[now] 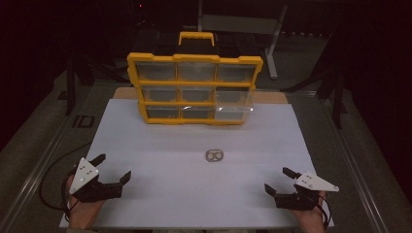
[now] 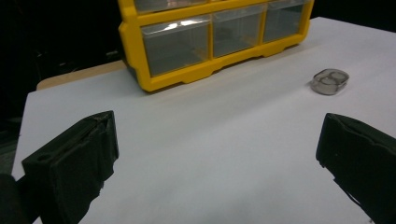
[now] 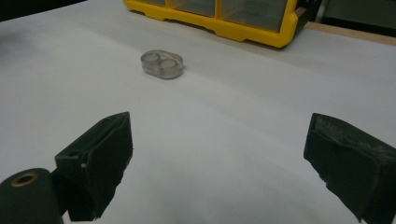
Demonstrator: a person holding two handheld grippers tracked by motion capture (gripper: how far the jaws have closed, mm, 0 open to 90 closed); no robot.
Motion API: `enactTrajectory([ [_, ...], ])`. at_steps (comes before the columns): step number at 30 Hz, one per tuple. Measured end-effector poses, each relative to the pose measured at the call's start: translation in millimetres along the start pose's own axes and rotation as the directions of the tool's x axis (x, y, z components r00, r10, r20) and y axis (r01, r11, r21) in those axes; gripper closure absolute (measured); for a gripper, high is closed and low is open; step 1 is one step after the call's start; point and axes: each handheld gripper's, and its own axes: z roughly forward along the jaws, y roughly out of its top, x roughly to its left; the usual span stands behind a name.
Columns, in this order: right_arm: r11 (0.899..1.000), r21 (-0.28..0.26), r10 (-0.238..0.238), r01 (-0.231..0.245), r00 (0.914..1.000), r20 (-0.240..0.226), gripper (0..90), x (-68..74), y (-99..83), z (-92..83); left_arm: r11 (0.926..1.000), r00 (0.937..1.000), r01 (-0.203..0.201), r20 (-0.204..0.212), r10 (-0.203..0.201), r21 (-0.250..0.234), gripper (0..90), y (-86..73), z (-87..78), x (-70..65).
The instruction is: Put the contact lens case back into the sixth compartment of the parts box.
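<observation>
Small clear two-ring part [image 1: 214, 156] lying flat on the white table [image 1: 160, 145], near the centre, in open ground. Touching nothing; well apart from both tongs and just short of the cabinet. Placement judged deliberate: free on every side, so reachable from left or right without obstruction. Same part seen in the left gripper view [image 2: 330, 81] and the right gripper view [image 3: 161, 64], ahead of the jaws, not between them.

Yellow drawer cabinet [image 1: 194, 88] standing upright at the far edge of the white sheet, handle on top, clear drawer fronts facing the person. One drawer [image 1: 234, 103] at lower right appears pulled forward; judged the likely destination for the part, though contents not discernible.

Left tongs [image 1: 114, 168] resting low near the front left corner of the table, jaws spread wide, nothing between them. Held from below by a hand [image 1: 85, 211] entering from the bottom edge, grey plate uppermost, jaws aimed inward and forward toward the part. Cable trailing off to the left.

Right tongs [image 1: 279, 179] mirrored near the front right corner, jaws likewise wide and empty, pointed inward toward the centre.

Both poses read as a ready stance: symmetrical, open, neither committed to a reach. Right tongs judged marginally better placed for the pick-up.
</observation>
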Motion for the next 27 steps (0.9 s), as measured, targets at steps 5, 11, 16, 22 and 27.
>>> enactTrajectory([
  [5,1.000,0.007,-0.001,0.001,1.0000,0.002,8.0,0.7,0.7,0.3,0.9999,0.9998,0.014,-0.017,-0.014,0.004,0.0,-2.5,0.8,1.9],
  [11,1.000,0.009,0.001,-0.001,1.0000,0.000,8.0,0.1,0.8,0.9,0.9997,0.9996,0.016,-0.023,-0.015,0.019,0.0,-4.3,3.4,0.8],
  [16,1.000,0.027,0.005,-0.005,1.0000,-0.001,7.9,-1.0,2.0,3.5,0.9994,0.9997,0.008,-0.022,-0.007,0.035,0.0,-3.4,5.2,0.1],
  [22,0.999,0.051,-0.002,0.002,1.0000,0.001,7.9,1.5,9.6,5.9,0.9989,0.9996,0.004,-0.030,-0.002,0.046,0.0,-3.2,6.6,-0.4],
  [27,0.996,0.084,-0.022,0.023,0.9996,-0.017,7.9,3.7,14.2,10.1,0.9986,0.9993,0.001,-0.037,0.001,0.052,0.0,-3.6,7.6,-0.2],
])
